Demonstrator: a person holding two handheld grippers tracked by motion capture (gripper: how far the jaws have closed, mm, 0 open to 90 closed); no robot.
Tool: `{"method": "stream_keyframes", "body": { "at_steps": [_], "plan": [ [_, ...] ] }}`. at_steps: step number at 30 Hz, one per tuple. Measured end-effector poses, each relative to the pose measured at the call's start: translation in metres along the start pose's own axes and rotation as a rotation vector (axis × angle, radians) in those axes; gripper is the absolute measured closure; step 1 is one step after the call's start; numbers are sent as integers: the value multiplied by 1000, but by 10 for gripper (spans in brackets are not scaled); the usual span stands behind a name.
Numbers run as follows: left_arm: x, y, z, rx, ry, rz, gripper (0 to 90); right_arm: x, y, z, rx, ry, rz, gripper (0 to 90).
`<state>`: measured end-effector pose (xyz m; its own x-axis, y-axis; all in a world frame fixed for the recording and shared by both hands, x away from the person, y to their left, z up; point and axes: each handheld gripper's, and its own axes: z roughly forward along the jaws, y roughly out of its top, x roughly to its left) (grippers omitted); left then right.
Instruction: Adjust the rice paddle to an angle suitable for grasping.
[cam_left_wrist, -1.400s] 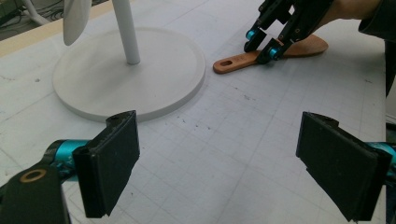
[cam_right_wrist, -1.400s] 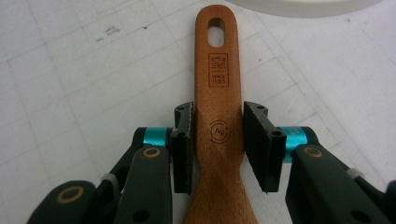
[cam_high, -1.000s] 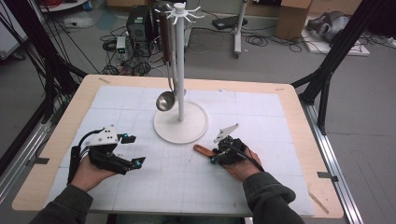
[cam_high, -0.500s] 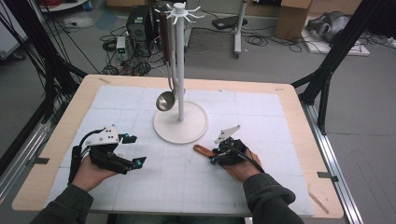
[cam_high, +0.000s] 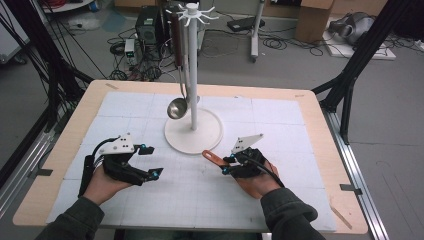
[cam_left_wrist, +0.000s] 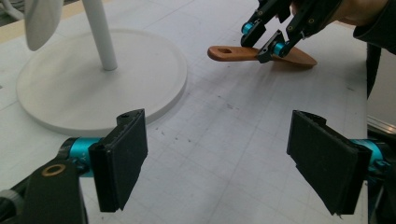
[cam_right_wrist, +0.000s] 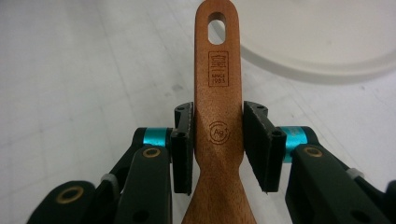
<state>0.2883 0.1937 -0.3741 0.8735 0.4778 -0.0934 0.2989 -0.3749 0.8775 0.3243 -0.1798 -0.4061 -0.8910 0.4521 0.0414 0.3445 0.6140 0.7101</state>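
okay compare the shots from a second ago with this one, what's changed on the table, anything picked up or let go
Very little. The left gripper has just been closing its jaws slightly; they stand open with nothing between them. Nothing was picked up or released. The right gripper grips the wooden spatula by its handle as before, on the mat beside the white stand. Both hands kept their places, and the ladle hangs on the stand as it did.

My right gripper (cam_high: 227, 165) grips a wooden spatula (cam_high: 212, 158) on the white mat (cam_high: 300, 150), beside the rack's base (cam_high: 210, 135). My left gripper (cam_high: 149, 161), jaws apart and just been closing, holds nothing.
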Motion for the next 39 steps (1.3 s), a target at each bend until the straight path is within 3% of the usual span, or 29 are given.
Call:
{"method": "stream_keyframes", "body": {
  "at_steps": [15,29,39],
  "plan": [
    [-10,16,23,-7,-65,-1,258,23,24,-3,-100,74,-38,652],
    [-14,26,39,-27,-126,-38,308,40,41,4,-134,129,-73,652],
    [-16,29,43,-33,-154,-51,420,52,55,9,-153,148,-115,652]
  ]
}}
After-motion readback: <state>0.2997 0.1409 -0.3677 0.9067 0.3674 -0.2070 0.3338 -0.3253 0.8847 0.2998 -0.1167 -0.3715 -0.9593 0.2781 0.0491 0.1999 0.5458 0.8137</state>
